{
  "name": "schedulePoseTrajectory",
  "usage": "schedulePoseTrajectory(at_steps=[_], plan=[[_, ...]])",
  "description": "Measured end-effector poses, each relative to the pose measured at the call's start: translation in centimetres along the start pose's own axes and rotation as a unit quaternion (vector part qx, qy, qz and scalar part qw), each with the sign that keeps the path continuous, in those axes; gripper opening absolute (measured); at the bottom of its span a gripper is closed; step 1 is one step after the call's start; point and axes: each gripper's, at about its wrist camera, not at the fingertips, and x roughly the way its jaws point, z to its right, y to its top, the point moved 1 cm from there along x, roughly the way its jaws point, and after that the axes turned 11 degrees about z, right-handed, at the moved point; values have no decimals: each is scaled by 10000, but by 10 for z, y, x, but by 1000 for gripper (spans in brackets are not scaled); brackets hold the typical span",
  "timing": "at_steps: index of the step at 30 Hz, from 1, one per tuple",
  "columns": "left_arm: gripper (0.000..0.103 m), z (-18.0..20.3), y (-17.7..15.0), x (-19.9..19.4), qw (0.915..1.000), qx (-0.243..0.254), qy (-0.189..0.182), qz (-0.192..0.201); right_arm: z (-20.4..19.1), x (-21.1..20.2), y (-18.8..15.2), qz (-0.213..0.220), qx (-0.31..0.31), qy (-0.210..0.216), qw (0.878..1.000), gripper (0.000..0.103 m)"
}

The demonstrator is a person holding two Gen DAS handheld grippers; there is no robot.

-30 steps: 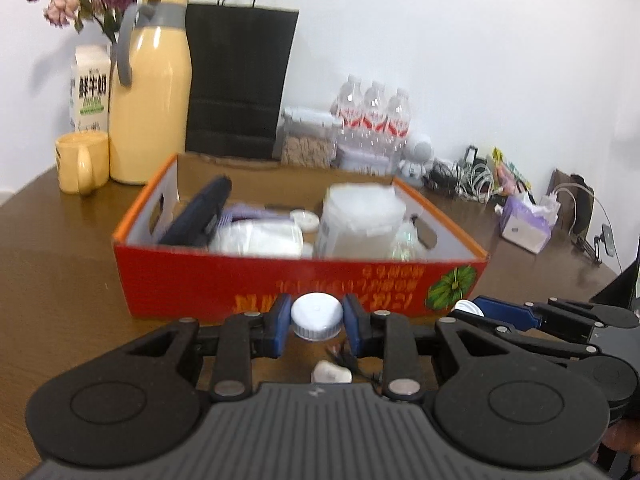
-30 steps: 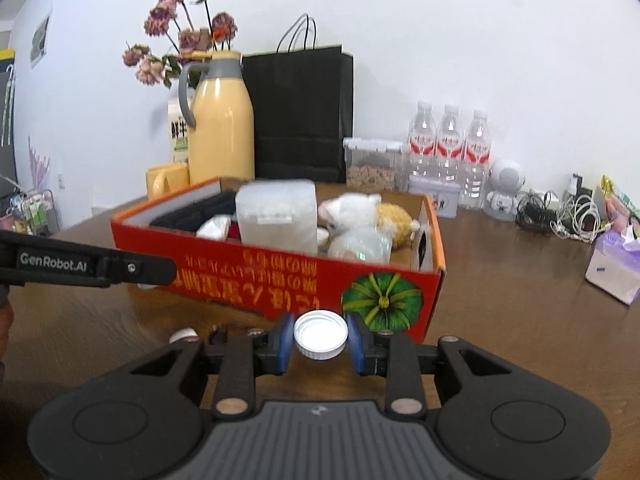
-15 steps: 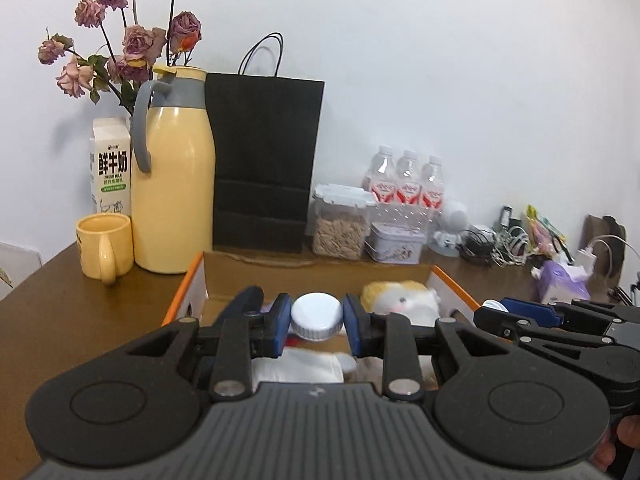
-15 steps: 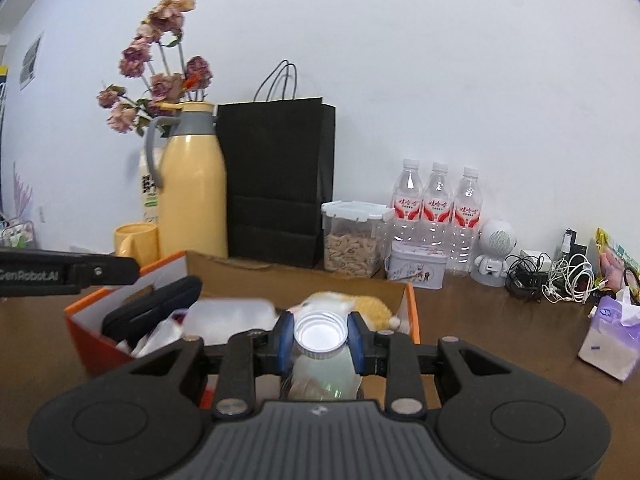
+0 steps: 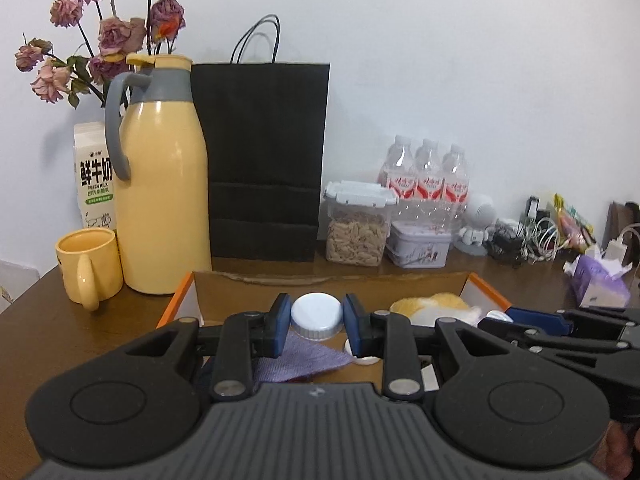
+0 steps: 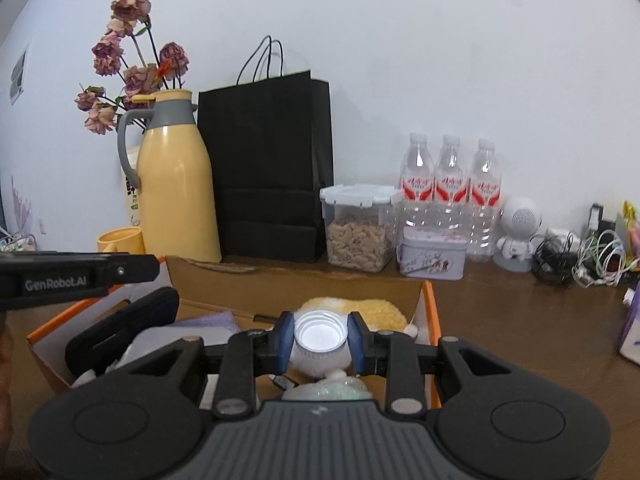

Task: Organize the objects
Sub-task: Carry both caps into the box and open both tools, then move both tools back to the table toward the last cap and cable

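My left gripper (image 5: pixel 316 322) is shut on a white screw lid (image 5: pixel 316 315), top side up, and holds it above the open orange cardboard box (image 5: pixel 178 300). My right gripper (image 6: pixel 320 338) is shut on a second white lid (image 6: pixel 320 336), hollow side up, above the same box (image 6: pixel 428 308). Inside the box lie a yellow-and-white plush toy (image 6: pixel 372 310), a purple cloth (image 5: pixel 304 354), a black case (image 6: pixel 120 332) and a clear bag (image 6: pixel 328 392). The right gripper shows at the right of the left wrist view (image 5: pixel 560 328).
Behind the box stand a yellow thermos jug (image 5: pixel 160 200), a yellow mug (image 5: pixel 88 266), a milk carton (image 5: pixel 94 176), a black paper bag (image 5: pixel 264 160), a cereal container (image 5: pixel 358 228), a tin (image 5: pixel 420 248), three water bottles (image 5: pixel 428 184), a white robot toy (image 6: pixel 518 236), cables (image 6: pixel 592 260) and tissues (image 5: pixel 600 284).
Both grippers have risen from table level in front of the box and moved forward over its inside, each still holding its white lid.
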Motion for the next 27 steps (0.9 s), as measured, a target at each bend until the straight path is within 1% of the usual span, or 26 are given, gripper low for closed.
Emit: schedulePoseTrajectory(at_steps=[3, 4, 5, 6, 7, 8, 9, 10, 11, 12, 13, 14, 15, 16, 18, 20, 27], plan=[[29, 1, -4, 1, 9999, 82, 83, -38, 1, 1, -3, -76, 37, 41, 10000, 28], [31, 1, -4, 0, 9999, 110, 106, -17, 1, 1, -3, -92, 44, 54, 9999, 28], [38, 2, -4, -2, 9998, 142, 112, 3, 1, 1, -4, -113, 55, 68, 9999, 28], [51, 2, -4, -4, 9998, 170, 119, 35, 1, 0, -4, -124, 63, 64, 9999, 28], [58, 2, -3, -5, 9997, 191, 136, 83, 1, -1, -5, -118, 72, 47, 9999, 28], [70, 3, -2, -8, 9995, 216, 183, 162, 1, -2, -5, -117, 84, 41, 9999, 29], [78, 3, -1, -10, 9992, 236, 214, 232, 2, -3, -4, -107, 106, 39, 9999, 33], [81, 2, 0, -13, 9989, 250, 252, 308, 3, -4, -4, -86, 132, 26, 9999, 42], [90, 2, 1, -14, 9987, 246, 276, 341, 4, -4, -3, -66, 151, 9, 9999, 48], [103, 1, 2, -16, 9985, 225, 316, 379, 5, -5, -3, -37, 170, -11, 9998, 61], [103, 0, 3, -17, 9982, 198, 366, 441, 6, -7, -3, -4, 186, -30, 9998, 73], [103, 0, 4, -18, 9978, 182, 420, 473, 7, -8, -2, 36, 199, -48, 9998, 79], [103, -1, 5, -18, 9978, 170, 449, 458, 7, -9, -1, 68, 210, -63, 9997, 90], [103, -2, 6, -18, 9979, 154, 453, 444, 8, -10, -1, 95, 220, -88, 9997, 94], [103, -3, 6, -17, 9979, 136, 481, 421, 9, -10, 0, 113, 257, -84, 9996, 96], [103, -3, 5, -17, 9979, 144, 482, 405, 10, -11, 0, 110, 272, -106, 9995, 100], [103, -4, 6, -20, 9980, 93, 484, 401, 12, -14, 2, 190, 305, -151, 9992, 101]])
